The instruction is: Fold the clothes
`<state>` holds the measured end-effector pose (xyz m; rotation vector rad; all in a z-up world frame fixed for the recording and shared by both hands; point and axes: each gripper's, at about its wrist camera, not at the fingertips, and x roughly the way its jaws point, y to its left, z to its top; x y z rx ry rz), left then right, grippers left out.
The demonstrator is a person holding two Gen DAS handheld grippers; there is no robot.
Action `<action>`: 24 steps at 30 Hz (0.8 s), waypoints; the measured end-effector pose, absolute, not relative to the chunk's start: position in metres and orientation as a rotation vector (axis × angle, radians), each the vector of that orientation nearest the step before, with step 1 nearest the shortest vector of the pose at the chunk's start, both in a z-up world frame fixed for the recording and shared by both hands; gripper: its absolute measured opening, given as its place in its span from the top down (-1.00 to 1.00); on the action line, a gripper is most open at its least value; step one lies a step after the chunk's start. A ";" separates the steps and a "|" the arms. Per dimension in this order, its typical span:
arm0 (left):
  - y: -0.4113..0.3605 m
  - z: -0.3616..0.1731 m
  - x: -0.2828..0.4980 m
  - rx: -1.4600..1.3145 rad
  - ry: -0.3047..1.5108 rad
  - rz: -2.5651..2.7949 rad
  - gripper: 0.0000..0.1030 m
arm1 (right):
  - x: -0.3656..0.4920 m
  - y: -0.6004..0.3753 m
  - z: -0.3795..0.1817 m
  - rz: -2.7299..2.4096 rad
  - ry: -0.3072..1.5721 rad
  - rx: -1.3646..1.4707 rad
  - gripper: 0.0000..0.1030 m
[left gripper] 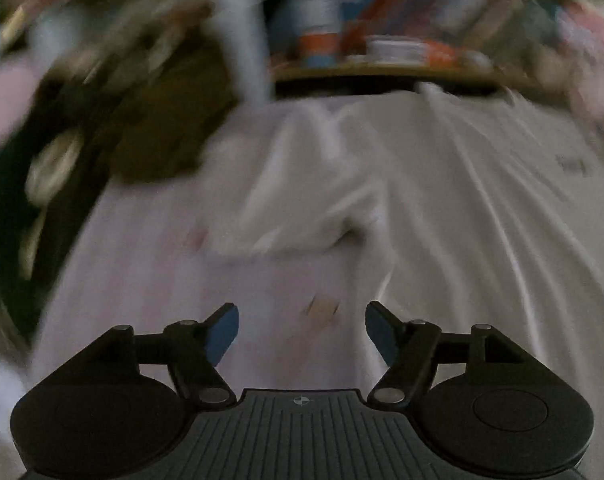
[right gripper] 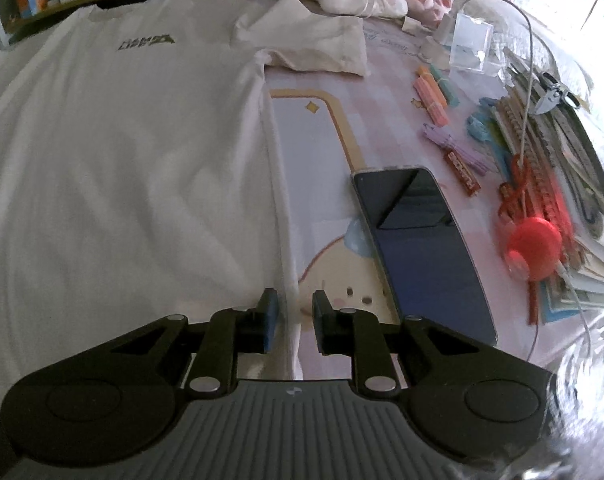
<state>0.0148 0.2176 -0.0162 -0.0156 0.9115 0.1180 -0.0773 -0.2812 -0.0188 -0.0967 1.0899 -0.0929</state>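
In the right wrist view, the right gripper (right gripper: 294, 326) sits at the lower centre of the frame with its jaws parted by a narrow gap; the side edge of the white T-shirt (right gripper: 114, 152) runs between the two blue-padded fingers (right gripper: 270, 320), and the frame does not show whether they touch the cloth. The T-shirt lies flat across the left half of the frame on a pink printed mat (right gripper: 325, 208), with its collar at the upper left. Just right of the gripper, a dark phone (right gripper: 419, 240) lies on the mat. Beyond it, a folded cream garment (right gripper: 313, 46) lies at the upper centre. In the left wrist view, heavily blurred, the left gripper (left gripper: 302, 334) sits at the lower centre with its jaws wide apart and holding nothing; the white T-shirt (left gripper: 441, 184) lies ahead at centre right.
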 end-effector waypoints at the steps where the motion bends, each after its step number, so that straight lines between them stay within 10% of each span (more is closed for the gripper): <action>1: 0.224 -0.017 0.008 -0.085 0.908 0.118 -0.35 | -0.080 -0.280 -0.019 -0.098 1.093 -0.098 0.65; 11: 0.207 -0.030 -0.001 -0.118 0.898 -0.018 -0.16 | -0.098 -0.278 -0.019 -0.159 1.075 -0.031 0.65; 14: 0.198 -0.038 0.000 -0.055 0.903 -0.021 0.32 | -0.101 -0.276 -0.019 -0.164 1.072 -0.017 0.75; 16: 0.195 -0.038 -0.001 -0.004 0.899 -0.030 0.98 | -0.103 -0.275 -0.019 -0.157 1.070 0.006 0.87; 24: 0.201 -0.036 0.005 0.027 0.919 -0.043 0.98 | -0.109 -0.269 -0.019 -0.180 1.059 0.037 0.90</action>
